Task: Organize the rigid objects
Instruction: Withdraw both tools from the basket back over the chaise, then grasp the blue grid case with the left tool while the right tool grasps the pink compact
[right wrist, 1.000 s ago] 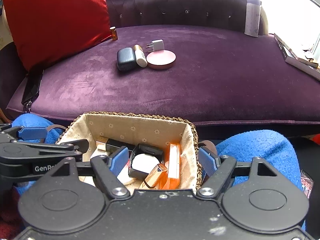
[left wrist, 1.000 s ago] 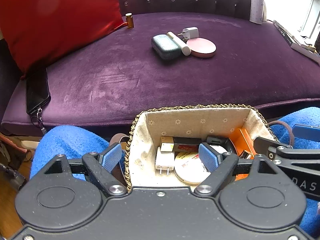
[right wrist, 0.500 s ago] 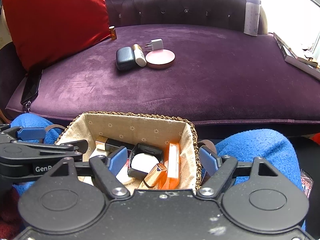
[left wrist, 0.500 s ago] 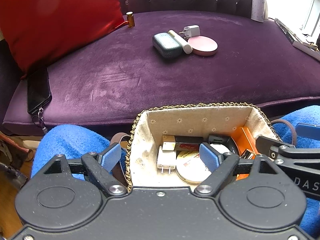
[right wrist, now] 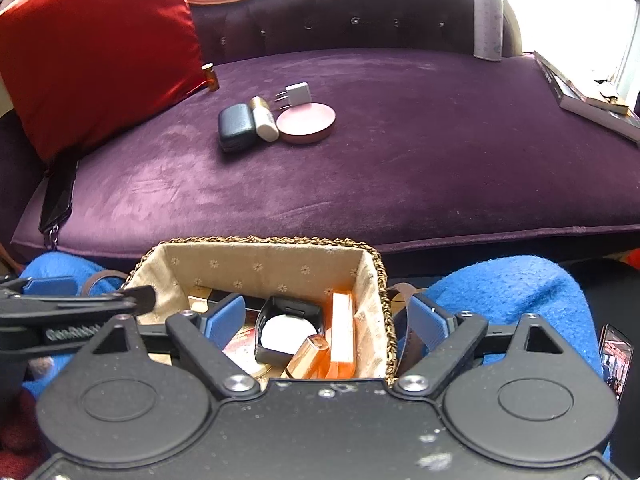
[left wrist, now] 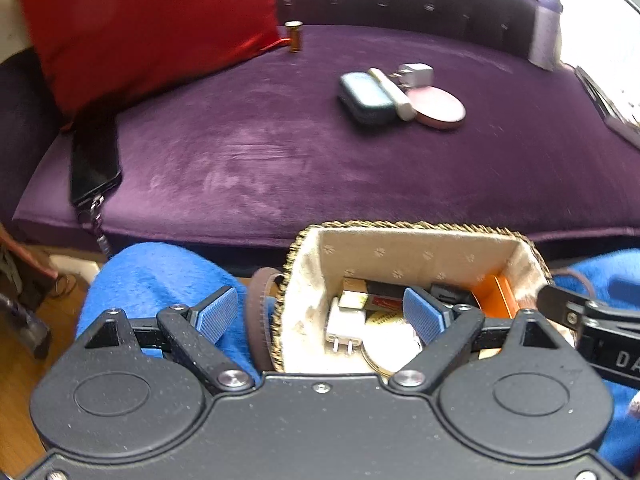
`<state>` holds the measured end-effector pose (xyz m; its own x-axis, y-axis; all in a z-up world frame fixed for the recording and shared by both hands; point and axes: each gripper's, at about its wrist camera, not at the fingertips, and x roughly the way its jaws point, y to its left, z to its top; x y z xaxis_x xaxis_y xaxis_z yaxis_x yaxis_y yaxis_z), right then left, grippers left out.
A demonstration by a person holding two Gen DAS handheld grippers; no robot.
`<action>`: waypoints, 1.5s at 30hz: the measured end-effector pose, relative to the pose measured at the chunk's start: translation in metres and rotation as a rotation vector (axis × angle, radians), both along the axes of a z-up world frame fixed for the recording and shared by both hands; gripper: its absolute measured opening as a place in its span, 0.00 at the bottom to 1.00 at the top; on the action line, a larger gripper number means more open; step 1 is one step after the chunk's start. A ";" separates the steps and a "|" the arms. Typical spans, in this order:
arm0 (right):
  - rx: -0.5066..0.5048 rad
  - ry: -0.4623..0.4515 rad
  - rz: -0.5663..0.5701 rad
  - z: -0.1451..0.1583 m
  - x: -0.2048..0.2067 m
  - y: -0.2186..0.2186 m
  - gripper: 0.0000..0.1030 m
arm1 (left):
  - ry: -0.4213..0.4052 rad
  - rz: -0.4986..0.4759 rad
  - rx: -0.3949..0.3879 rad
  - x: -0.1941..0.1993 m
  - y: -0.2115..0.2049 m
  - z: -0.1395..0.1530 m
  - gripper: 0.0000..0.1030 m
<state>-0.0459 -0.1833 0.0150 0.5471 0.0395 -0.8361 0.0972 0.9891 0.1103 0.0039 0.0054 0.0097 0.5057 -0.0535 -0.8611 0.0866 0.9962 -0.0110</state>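
A lined woven basket sits between blue-clad knees and holds several small items: a white plug, a round tin, an orange box. On the purple sofa seat lie a dark case, a white tube, a white charger and a pink round compact. A small amber bottle stands by the red cushion. My left gripper is open over the basket's left wall. My right gripper is open over its right wall. Both are empty.
A red cushion leans at the sofa's left end, with a black phone below it. A pale bottle stands at the back right and books lie at the right edge. Another phone lies by the right knee.
The left wrist view has shifted and blurred: the left gripper has moved leftwards and slightly up. The right gripper has risen slightly. Both stay open.
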 end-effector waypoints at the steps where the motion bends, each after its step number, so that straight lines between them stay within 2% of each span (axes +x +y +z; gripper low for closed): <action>1: -0.001 -0.002 -0.007 0.001 0.000 -0.001 0.86 | 0.003 0.017 -0.012 0.002 0.004 0.001 0.84; 7: 0.002 -0.007 -0.045 0.003 0.006 -0.006 0.87 | 0.006 0.057 -0.057 0.007 0.015 0.006 0.84; 9: 0.016 -0.004 -0.055 0.002 0.009 -0.009 0.91 | 0.019 0.052 -0.053 0.012 0.013 0.006 0.84; 14: 0.056 0.023 -0.059 -0.001 0.030 -0.016 0.91 | 0.033 0.009 -0.023 0.030 0.005 0.008 0.84; 21: -0.010 -0.017 -0.026 -0.001 0.067 -0.018 0.91 | 0.036 -0.012 0.019 0.069 -0.001 0.007 0.84; 27: -0.039 -0.031 -0.012 -0.013 0.099 -0.020 0.91 | 0.042 -0.022 0.037 0.103 -0.006 0.004 0.84; 32: -0.044 -0.019 -0.015 -0.029 0.126 -0.022 0.91 | 0.037 -0.065 0.111 0.133 -0.019 -0.010 0.84; 35: -0.038 -0.011 -0.020 -0.037 0.142 -0.023 0.91 | 0.010 -0.027 0.183 0.152 -0.019 -0.020 0.84; 40: -0.041 -0.023 0.001 -0.045 0.167 -0.019 0.91 | 0.045 0.069 0.189 0.191 -0.004 -0.037 0.84; 45: -0.071 -0.039 0.062 -0.056 0.196 -0.004 0.91 | 0.087 0.021 0.241 0.213 -0.015 -0.059 0.83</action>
<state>0.1503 -0.1873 -0.0406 0.5776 0.0155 -0.8162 0.0328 0.9986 0.0421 0.2174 -0.0094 -0.0497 0.4278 0.1683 -0.8881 0.0754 0.9725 0.2206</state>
